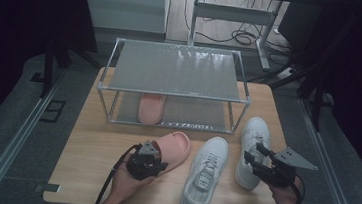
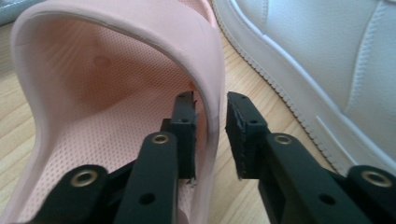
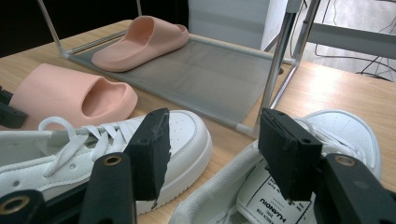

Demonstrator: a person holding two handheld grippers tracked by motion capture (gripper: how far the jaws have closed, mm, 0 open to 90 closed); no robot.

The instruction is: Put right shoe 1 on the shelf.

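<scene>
A pink slipper (image 1: pixel 172 149) lies on the wooden table in front of the rack. My left gripper (image 1: pixel 155 163) is at its heel end. In the left gripper view the jaws straddle the slipper's (image 2: pixel 107 84) side wall: one pad sits inside against the wall and the other outside with a thin gap, so my left gripper (image 2: pixel 210 116) is open. A second pink slipper (image 1: pixel 150 108) rests on the rack's lower shelf. My right gripper (image 1: pixel 253 154) hovers open over the heel of the right white sneaker (image 1: pixel 254 139), nothing between its jaws (image 3: pixel 212 140).
A second white sneaker (image 1: pixel 206 175) lies between the slipper and the right sneaker, close beside my left gripper. The two-tier metal rack (image 1: pixel 177 71) stands at the table's back; its top shelf is bare. A rack post (image 3: pixel 280 60) rises just ahead of my right gripper.
</scene>
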